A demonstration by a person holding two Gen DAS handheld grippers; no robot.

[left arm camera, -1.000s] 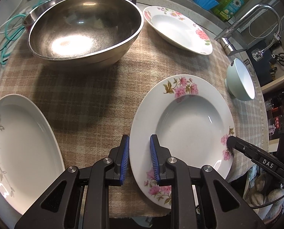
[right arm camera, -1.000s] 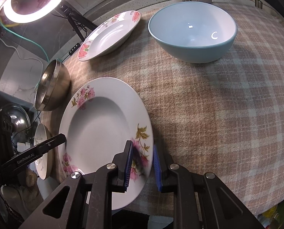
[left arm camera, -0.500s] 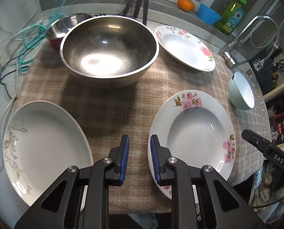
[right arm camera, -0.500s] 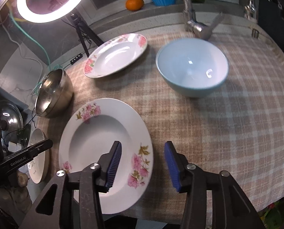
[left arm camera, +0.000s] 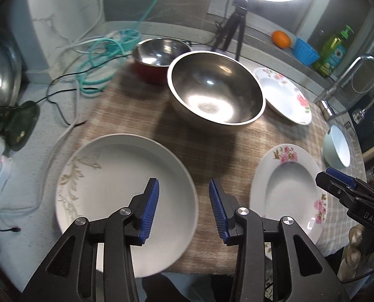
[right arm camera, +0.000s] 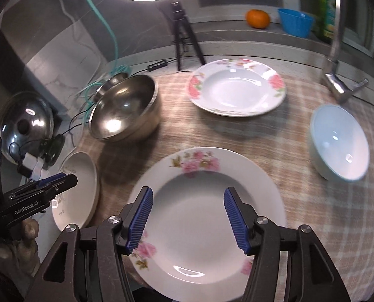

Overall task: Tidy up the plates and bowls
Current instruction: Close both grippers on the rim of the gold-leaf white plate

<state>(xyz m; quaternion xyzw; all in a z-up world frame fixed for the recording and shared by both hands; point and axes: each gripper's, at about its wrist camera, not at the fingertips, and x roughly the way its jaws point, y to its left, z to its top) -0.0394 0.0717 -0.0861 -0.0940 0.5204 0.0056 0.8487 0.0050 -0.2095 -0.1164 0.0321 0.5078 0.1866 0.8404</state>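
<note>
Left wrist view: I see my left gripper [left arm camera: 184, 206] with its blue fingers [left arm camera: 149, 211] opening, moderately apart, nothing between them. They hang above the near edge of the checked cloth [left arm camera: 207, 146] covering the surface. Under the left finger, at about 7 o'clock, lies the cream plate [left arm camera: 106, 176] with a faint leaf pattern. At 4 o'clock lies the near flowered plate [left arm camera: 287, 188], flat on the cloth; the tip of my right gripper [left arm camera: 338, 178] hangs over its right rim, whether touching I cannot tell. At 12 o'clock sits the big steel bowl [left arm camera: 214, 93], with a smaller steel bowl [left arm camera: 161, 52] nested in a red one behind it at 11 o'clock. A second flowered plate [left arm camera: 282, 95] lies at 2 o'clock, and the pale blue bowl [left arm camera: 338, 148] at 3 o'clock near the cloth's edge.

Right wrist view: my right gripper [right arm camera: 187, 216] is opening too, fingers [right arm camera: 139, 219] wide apart and hanging empty over the near flowered plate [right arm camera: 202, 226], which rests on the cloth at 6 o'clock. The pale blue bowl [right arm camera: 338, 143] sits at 3 o'clock, the far flowered plate [right arm camera: 237, 88] at 12 o'clock, the big steel bowl [right arm camera: 124, 110] at 10 o'clock. The cream plate [right arm camera: 76, 191] is at 8 o'clock, my left gripper [right arm camera: 56, 181] over it.
</note>
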